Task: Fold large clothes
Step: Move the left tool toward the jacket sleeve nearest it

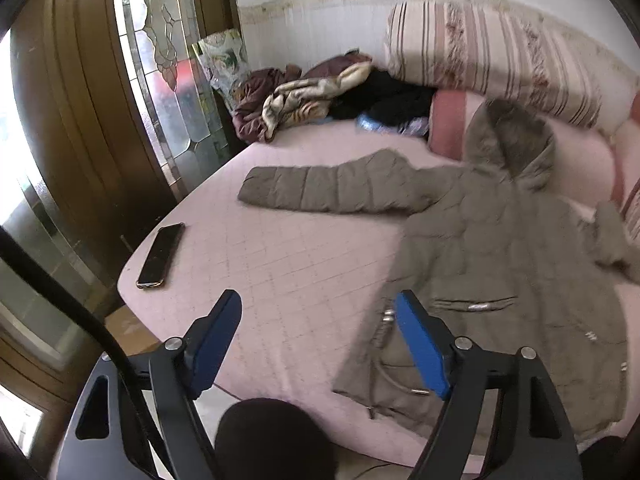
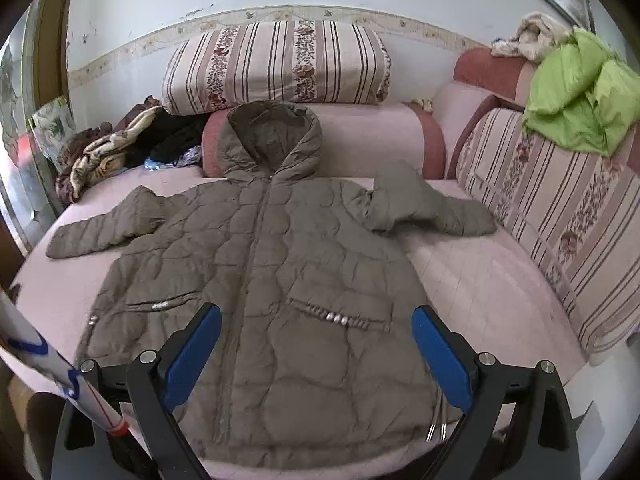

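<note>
**Olive coat spread flat on the pink bed, both tongs wide and empty**

The left tongs [image 1: 320, 344] stand wide apart, blue pads bare, holding nothing. They hang above the near edge of the bed [image 1: 280, 264], with the quilted olive coat [image 1: 500, 260] ahead and to their right; the right pad overlaps the coat's lower left hem in the left wrist view, though whether it touches the fabric cannot be told. One sleeve [image 1: 320, 190] lies stretched out straight, far ahead of these tongs. A dark phone [image 1: 160, 256] rests on the bed ahead and to the left, near the mattress edge, well apart from the coat.

The right tongs [image 2: 316, 344] are also spread wide and grip nothing. The coat [image 2: 280, 280] lies directly ahead of and beneath them, front side up, zipper running away from the tongs, hood [image 2: 272, 140] at the far end against a pink bolster [image 2: 380, 140]. The other sleeve [image 2: 428, 208] is bent and bunched, ahead and to the right. A striped cushion [image 2: 276, 68] sits beyond the hood. A heap of dark and patterned clothes [image 2: 120, 148] lies far ahead to the left, and a green garment [image 2: 576, 100] is draped over the sofa back far to the right.
</note>
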The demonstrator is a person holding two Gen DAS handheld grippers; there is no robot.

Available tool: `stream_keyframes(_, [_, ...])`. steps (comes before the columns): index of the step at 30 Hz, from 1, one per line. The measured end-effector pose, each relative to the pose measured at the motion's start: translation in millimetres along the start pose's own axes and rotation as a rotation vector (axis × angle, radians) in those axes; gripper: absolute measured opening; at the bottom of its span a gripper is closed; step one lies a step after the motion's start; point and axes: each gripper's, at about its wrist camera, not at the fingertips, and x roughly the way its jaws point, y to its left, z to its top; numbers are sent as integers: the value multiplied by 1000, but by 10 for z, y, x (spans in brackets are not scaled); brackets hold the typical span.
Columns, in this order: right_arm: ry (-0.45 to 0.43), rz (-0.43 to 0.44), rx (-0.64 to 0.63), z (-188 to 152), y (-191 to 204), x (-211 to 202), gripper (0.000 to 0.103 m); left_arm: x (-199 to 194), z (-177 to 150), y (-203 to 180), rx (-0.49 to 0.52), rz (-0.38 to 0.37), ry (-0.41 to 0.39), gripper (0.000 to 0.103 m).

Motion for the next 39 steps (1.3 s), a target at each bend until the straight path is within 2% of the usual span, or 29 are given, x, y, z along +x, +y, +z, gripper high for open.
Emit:
stream_keyframes(3, [26, 4, -9, 36, 48, 158, 99, 193, 68, 41, -18, 21, 27, 79])
stream_keyframes(10, [66, 25, -78, 87, 259, 419, 99, 573, 209, 202, -97, 9, 61, 79])
stream_keyframes(20, [136, 58, -136, 116, 574, 738, 97, 1019, 287, 264, -109, 28, 105, 79])
stream_keyframes(25, [164, 75, -168, 84, 718, 864, 91, 1211, 300, 283, -122, 15, 128, 79])
stream_keyframes(39, [225, 77, -178, -83, 905, 1116, 91, 1780, 365, 511, -172, 17, 178, 79])
